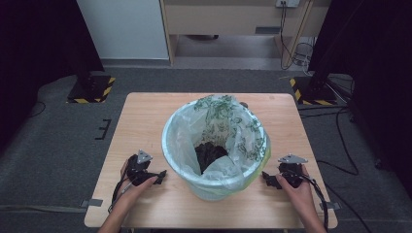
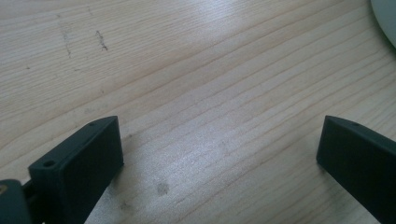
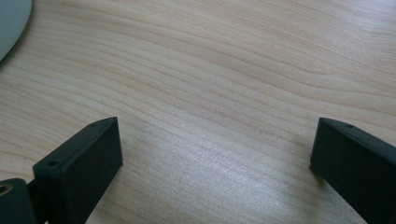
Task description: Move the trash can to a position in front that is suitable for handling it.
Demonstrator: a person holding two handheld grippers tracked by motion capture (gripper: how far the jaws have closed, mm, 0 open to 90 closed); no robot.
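Observation:
A pale round bin [image 1: 214,187] lined with a clear bag [image 1: 228,128] printed with green leaves stands at the middle of the wooden table [image 1: 145,116]; something dark lies at its bottom. My left gripper [image 1: 160,174] rests on the table to the bin's left, jaws wide apart over bare wood [image 2: 219,140]. My right gripper [image 1: 267,178] rests to the bin's right, also open with nothing between its jaws [image 3: 215,140]. The bin's pale edge [image 2: 387,18] shows at the top right corner of the left gripper view, and the same edge [image 3: 11,18] at the top left of the right gripper view.
The table stands on grey carpet. Two black stands with yellow-black striped bases [image 1: 90,90] [image 1: 313,90] flank its far corners. Cables [image 1: 340,141] trail over the floor at the right. A wooden desk [image 1: 233,19] stands at the back.

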